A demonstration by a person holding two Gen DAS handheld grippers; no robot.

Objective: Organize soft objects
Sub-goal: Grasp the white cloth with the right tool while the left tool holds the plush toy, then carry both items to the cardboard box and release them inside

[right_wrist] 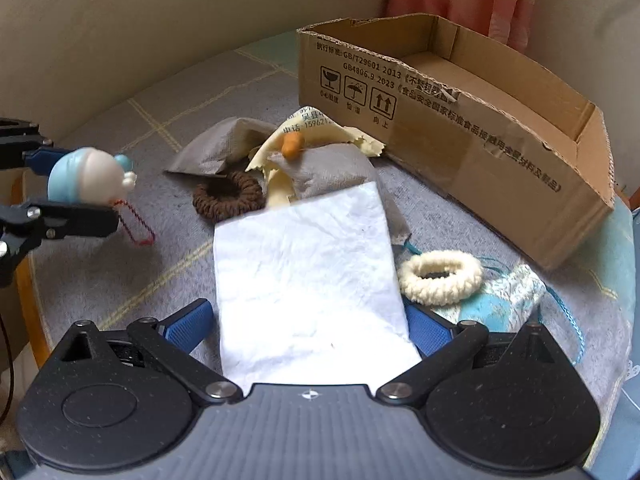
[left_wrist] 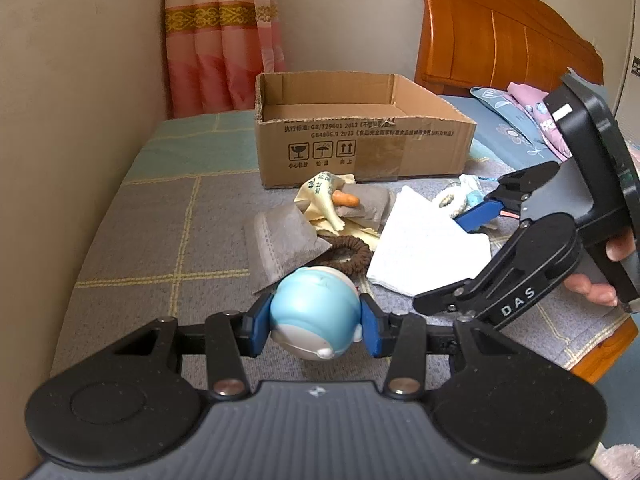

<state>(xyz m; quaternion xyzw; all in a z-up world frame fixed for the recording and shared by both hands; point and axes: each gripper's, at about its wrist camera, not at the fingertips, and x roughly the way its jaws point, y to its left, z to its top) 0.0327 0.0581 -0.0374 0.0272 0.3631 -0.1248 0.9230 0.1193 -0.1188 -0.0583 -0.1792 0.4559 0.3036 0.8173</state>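
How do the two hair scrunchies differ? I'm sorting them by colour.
The brown scrunchie is dark and lies beside the grey pouch, left of the white tissue. The cream scrunchie is pale and rests partly on a light-blue pouch, right of the tissue. Both are ribbed fabric rings lying flat.

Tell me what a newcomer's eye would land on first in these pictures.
First, the blue-and-white toy figure, clamped in the left hand-held gripper just above the grey bedspread. Next, the white tissue lying between the open fingers of the right hand-held gripper. Behind the pile of soft things sits the open cardboard box, its visible inside bare.
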